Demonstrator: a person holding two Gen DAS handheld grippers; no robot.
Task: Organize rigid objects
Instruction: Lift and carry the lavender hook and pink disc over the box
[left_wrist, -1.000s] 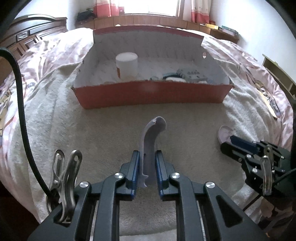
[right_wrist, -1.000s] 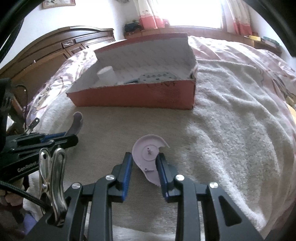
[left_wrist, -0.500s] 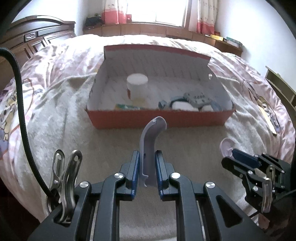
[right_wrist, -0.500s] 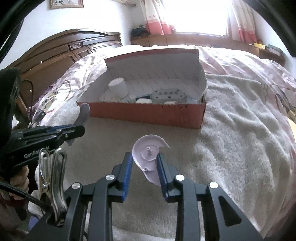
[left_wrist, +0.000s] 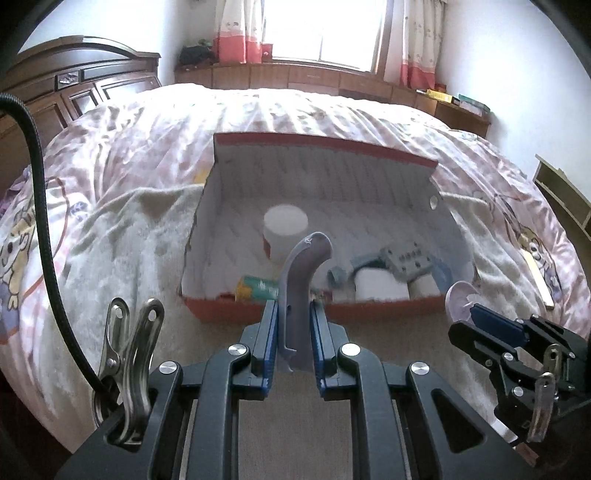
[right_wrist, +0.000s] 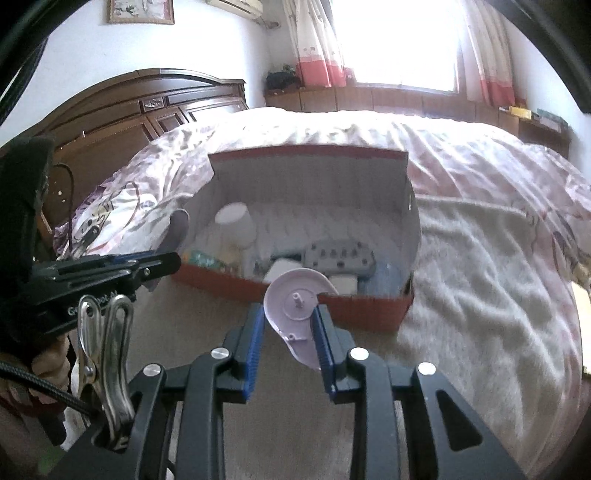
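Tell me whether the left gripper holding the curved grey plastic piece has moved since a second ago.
Yes. The left gripper with the curved grey plastic piece has risen: the red cardboard box now sits lower in its view, showing more of its inside.

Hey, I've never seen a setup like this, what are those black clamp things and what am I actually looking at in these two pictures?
There is no robot here: a person holds a two-finger clamp tool in each hand, and a wide-angle camera on each tool looks forward along its fingers. One picture comes from the left tool, the other from the right. The left gripper is shut on a curved grey plastic piece. The right gripper is shut on a pale round plastic disc. Ahead, on a cream towel spread over a bed, sits an open red cardboard box holding a white jar, a grey part with holes and other small items.
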